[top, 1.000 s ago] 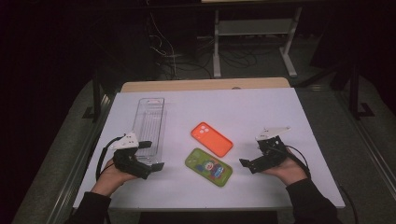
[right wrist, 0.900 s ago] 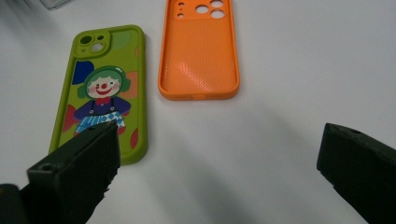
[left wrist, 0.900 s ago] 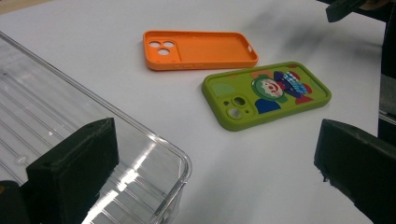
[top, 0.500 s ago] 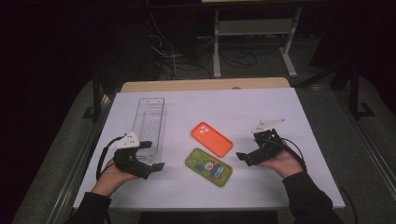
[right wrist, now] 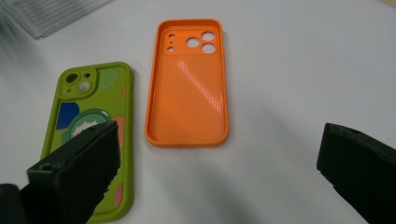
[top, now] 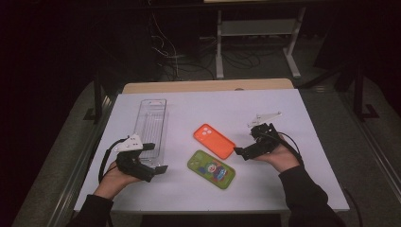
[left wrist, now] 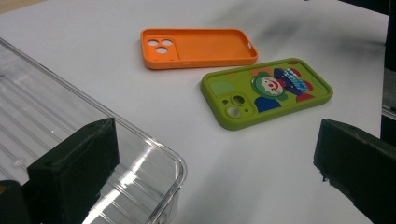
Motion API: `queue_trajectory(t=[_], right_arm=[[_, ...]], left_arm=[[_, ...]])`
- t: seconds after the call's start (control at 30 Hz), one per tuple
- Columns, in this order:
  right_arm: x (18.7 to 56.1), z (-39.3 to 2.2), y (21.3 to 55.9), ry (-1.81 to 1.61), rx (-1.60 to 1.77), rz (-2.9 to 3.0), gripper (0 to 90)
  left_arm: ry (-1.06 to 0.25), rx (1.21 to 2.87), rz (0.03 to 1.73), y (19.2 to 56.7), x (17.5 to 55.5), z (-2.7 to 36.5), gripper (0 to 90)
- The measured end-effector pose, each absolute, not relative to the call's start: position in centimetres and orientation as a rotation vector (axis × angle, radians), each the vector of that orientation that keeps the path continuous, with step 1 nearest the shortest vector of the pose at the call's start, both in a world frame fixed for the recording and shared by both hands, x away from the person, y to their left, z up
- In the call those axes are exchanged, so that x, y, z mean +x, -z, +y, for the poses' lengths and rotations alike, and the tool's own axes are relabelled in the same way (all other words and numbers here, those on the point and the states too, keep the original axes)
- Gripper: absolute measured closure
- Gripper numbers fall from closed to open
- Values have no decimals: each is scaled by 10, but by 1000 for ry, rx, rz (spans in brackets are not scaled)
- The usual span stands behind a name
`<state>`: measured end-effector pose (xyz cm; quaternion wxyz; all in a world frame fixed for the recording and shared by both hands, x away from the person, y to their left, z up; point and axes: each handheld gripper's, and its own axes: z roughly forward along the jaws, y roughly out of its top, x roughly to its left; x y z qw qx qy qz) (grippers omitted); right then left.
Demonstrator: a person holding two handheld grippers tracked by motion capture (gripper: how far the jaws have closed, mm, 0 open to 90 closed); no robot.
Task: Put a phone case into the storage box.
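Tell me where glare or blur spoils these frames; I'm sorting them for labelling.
High view: dark surroundings, bright table. Left gripper view: glare on the clear tray rim, near tongs soft. Right gripper view: sheen inside the orange case, blurred top-left corner.

Light: overhead, table (top: 302, 184) bright — surroundings dark | shadows soft | near jaws blurred — slight glare

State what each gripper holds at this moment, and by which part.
Nothing is held. The left gripper and the right gripper both stand open with bare table between their jaws; the orange case lies untouched.
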<state>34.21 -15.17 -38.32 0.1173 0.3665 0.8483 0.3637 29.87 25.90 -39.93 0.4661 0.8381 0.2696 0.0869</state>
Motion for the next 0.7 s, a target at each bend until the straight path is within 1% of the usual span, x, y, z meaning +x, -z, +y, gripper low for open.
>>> queue_trajectory(t=[0.7], right_arm=[[365,-128,364,-1061,1064,2504,0]], left_arm=[[-237,2041,674,403,302,259,0]])
